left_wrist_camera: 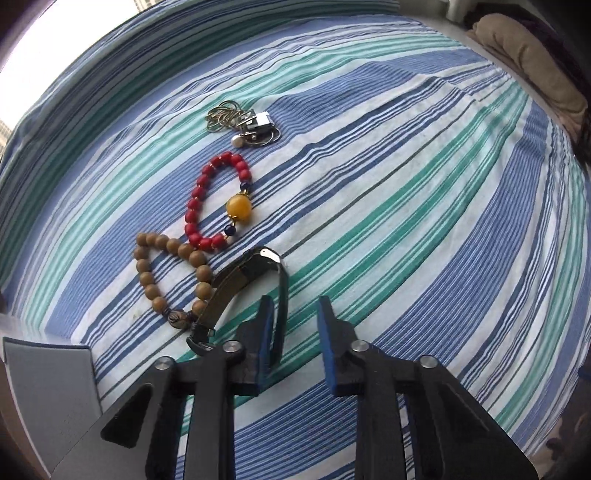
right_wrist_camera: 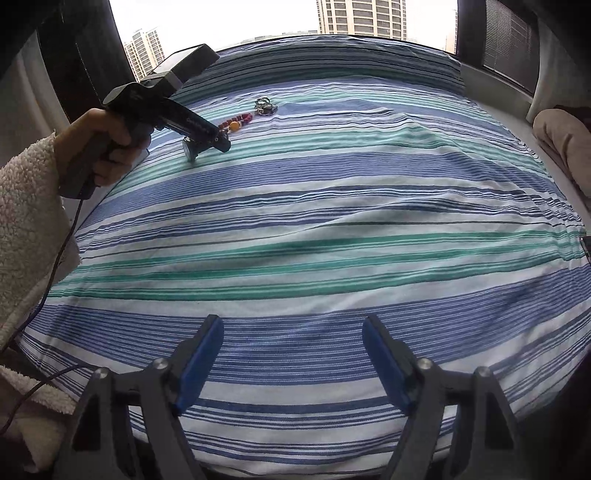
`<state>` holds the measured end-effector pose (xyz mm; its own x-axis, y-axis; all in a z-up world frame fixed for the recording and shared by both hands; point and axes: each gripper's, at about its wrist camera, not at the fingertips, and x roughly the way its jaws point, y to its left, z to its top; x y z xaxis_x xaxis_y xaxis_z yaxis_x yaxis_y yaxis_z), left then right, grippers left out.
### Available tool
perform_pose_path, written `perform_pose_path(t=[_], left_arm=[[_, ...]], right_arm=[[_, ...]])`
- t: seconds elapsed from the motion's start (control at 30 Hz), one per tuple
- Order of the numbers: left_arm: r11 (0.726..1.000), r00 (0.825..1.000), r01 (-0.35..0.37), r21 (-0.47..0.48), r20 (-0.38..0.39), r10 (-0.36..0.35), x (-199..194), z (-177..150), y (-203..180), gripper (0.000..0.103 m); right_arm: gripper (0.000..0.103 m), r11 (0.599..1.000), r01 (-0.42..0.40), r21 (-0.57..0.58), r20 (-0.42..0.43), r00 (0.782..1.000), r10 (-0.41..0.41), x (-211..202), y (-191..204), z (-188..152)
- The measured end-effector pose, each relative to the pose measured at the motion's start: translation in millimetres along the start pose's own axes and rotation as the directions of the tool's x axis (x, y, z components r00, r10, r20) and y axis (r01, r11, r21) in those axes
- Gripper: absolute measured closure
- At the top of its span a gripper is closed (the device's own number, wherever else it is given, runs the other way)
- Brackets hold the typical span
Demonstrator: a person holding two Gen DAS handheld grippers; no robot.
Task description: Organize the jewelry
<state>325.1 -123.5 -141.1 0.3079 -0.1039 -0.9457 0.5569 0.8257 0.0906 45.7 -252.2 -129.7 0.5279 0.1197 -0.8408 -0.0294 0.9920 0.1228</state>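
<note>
On the striped bedspread (left_wrist_camera: 406, 206) lie a line of jewelry: a tangle of metal chains and rings with a pearl (left_wrist_camera: 242, 123), a red bead bracelet with a yellow bead (left_wrist_camera: 218, 205), a brown wooden bead bracelet (left_wrist_camera: 173, 277), and a wristwatch (left_wrist_camera: 243, 284) standing on its strap. My left gripper (left_wrist_camera: 295, 306) is open; its left finger (left_wrist_camera: 264, 332) touches the watch strap, the gap between the fingers holds nothing. In the right wrist view the left gripper (right_wrist_camera: 218, 142) hovers by the watch (right_wrist_camera: 192, 149). My right gripper (right_wrist_camera: 291, 328) is open and empty, low over the near bedspread.
A beige pillow (left_wrist_camera: 532, 70) lies at the bed's far right, also in the right wrist view (right_wrist_camera: 561, 147). A grey flat object (left_wrist_camera: 48, 387) sits at the bed's left edge. A window with tall buildings (right_wrist_camera: 362, 16) is beyond the bed.
</note>
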Motion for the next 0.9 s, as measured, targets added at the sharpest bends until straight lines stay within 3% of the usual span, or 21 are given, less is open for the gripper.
perform_pose_path(t=[0.13,0.27,0.5,0.63,0.73,0.8,0.9], left_arm=[[1.000,0.999,-0.018,-0.010,0.044,0.018,-19,-23,-3,0.101],[0.997,0.998,-0.010,-0.078,0.065,0.015,-54,-72,0,0.100],[0.990,0.998,-0.061,-0.125,-0.029,0.058,-101,-176,-8,0.100],[0.983,0.997,-0.067,-0.169,-0.041,0.061,-103,-211,-11,0.096],[0.978,0.998,-0.068,-0.196,-0.004,0.069,-99,-216,-18,0.086],[0.974,0.997,-0.069,-0.216,0.019,0.075,-98,-216,-20,0.049],[0.965,0.996,-0.029,-0.260,0.077,0.051,-104,-218,-20,0.041]], right_arm=[[0.024,1.000,-0.002,0.022,-0.004,1.000,0.002,1,-4,1],[0.024,0.999,-0.010,0.030,0.008,1.000,0.010,-2,-9,6],[0.024,0.997,-0.063,0.045,-0.017,0.998,0.064,2,-16,29],[0.024,0.990,-0.135,0.032,-0.051,0.989,0.137,5,-10,52],[0.024,0.978,-0.207,0.010,-0.082,0.975,0.207,10,3,76],[0.024,0.961,-0.275,0.010,-0.109,0.955,0.274,14,12,98],[0.024,0.920,-0.389,0.056,-0.137,0.909,0.393,27,23,135]])
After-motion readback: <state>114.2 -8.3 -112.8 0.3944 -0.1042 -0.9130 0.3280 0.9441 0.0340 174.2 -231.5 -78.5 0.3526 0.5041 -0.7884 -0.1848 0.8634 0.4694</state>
